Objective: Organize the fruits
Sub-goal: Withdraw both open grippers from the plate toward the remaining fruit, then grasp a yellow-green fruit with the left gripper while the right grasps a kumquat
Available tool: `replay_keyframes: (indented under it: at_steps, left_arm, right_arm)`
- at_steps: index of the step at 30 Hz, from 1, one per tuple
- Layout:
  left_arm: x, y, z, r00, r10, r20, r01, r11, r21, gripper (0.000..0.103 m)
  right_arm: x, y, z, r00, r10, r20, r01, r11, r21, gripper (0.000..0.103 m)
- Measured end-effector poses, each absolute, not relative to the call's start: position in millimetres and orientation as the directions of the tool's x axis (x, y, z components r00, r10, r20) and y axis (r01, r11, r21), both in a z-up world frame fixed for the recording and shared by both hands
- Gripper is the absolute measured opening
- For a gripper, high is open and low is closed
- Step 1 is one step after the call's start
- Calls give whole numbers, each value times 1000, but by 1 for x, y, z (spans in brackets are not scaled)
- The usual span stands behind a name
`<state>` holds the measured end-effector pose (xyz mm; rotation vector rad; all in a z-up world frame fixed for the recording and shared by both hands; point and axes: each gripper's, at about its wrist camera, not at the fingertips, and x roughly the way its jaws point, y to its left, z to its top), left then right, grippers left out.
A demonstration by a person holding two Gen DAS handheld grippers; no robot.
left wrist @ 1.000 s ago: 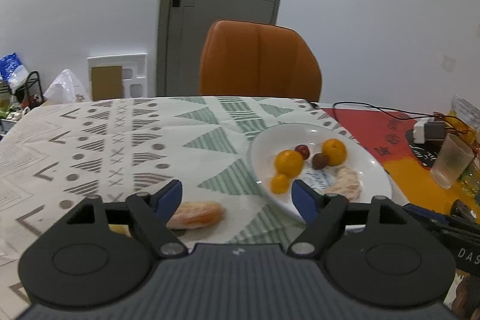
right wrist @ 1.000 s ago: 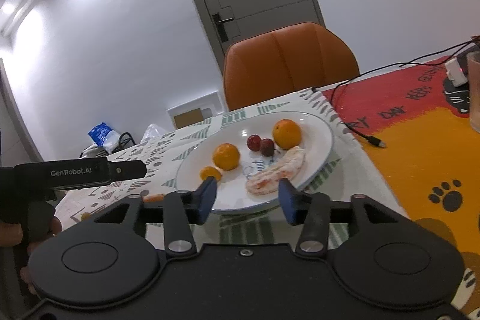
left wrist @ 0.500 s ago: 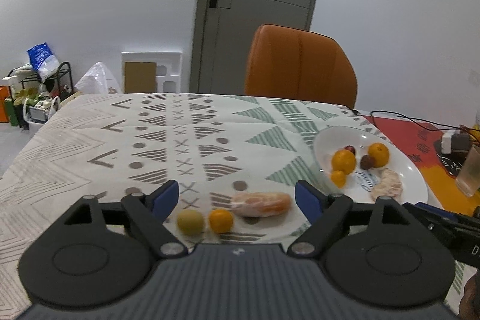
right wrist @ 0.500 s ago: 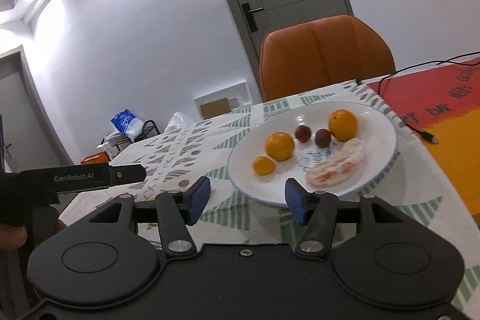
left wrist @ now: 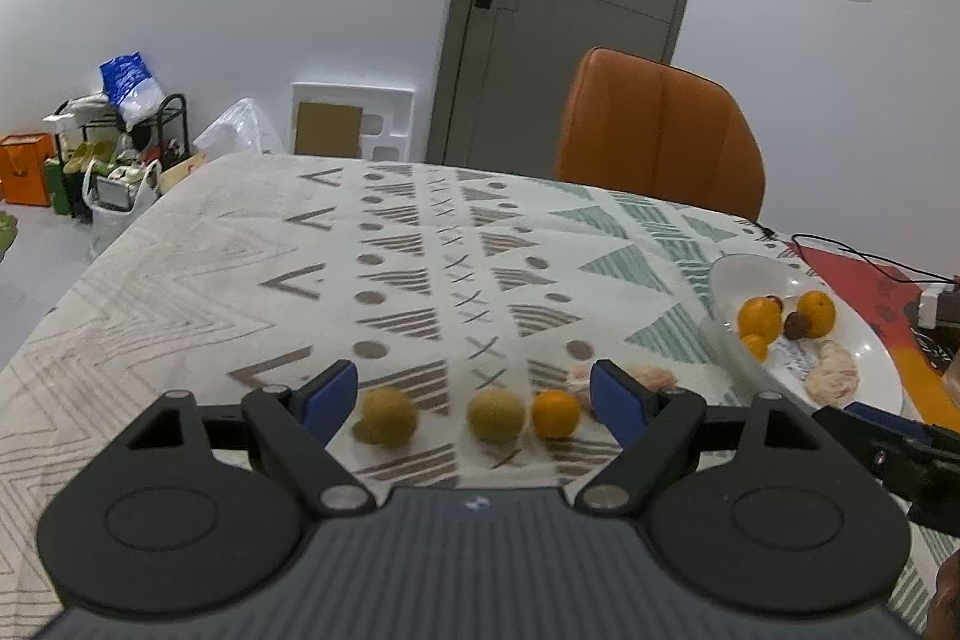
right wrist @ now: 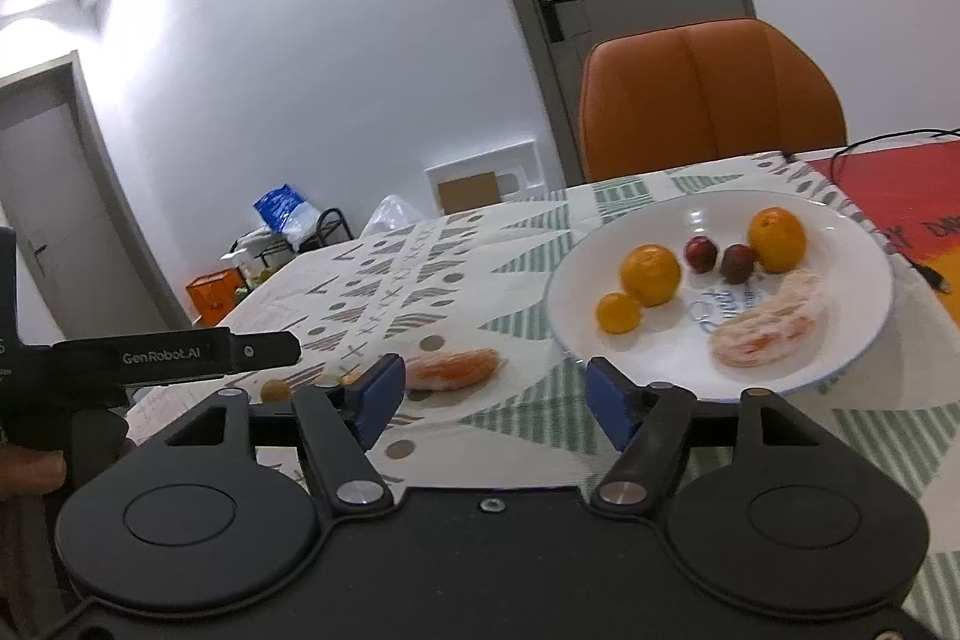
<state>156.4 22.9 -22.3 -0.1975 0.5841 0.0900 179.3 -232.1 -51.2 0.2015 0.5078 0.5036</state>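
Left gripper (left wrist: 474,391) is held wide open, nothing gripped; same for the right gripper (right wrist: 489,394). The white plate (right wrist: 858,340) is already loaded with citrus. A peeled segment (right wrist: 450,370), a small orange (left wrist: 556,413) and two yellow-green fruits (left wrist: 496,415) are left on the tablecloth (left wrist: 240,280). Round ones could easily be nudged and rolled off by a fingertip.

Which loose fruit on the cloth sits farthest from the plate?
The yellow-green fruit beside the left gripper's left finger; the other yellow-green one and the small orange lie nearer the plate.
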Motion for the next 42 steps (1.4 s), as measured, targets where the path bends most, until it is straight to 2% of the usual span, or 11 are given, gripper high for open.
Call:
replay_keyframes:
  at_steps: [16, 21, 26, 32, 34, 36, 42]
  left_arm:
    - [154, 54, -44, 818, 32, -575, -174, 966, -193, 83]
    - [157, 61, -51, 818, 18, -575, -176, 959, -221, 79]
    - [160, 65, -58, 825, -12, -565, -155, 956, -247, 68]
    - [161, 72, -65, 840, -49, -540, -130, 949, -289, 41]
    - [162, 75, -67, 839, -72, -539, -119, 943, -310, 28]
    - [160, 76, -66, 841, -83, -535, -111, 940, -321, 24]
    - [153, 78, -63, 852, -75, -518, -117, 938, -328, 24]
  right_arm:
    - [187, -187, -57, 702, 554, -449, -480, 833, 277, 68]
    - [190, -177, -58, 689, 560, -460, -494, 827, 267, 68]
    - [193, -165, -58, 676, 564, -474, -510, 822, 253, 68]
    - [197, -149, -60, 661, 560, -500, -526, 821, 224, 68]
    - [200, -142, -62, 653, 558, -512, -531, 820, 214, 67]
    - [202, -135, -63, 647, 558, -519, -537, 817, 209, 65]
    - [209, -114, -69, 629, 562, -537, -561, 807, 186, 59]
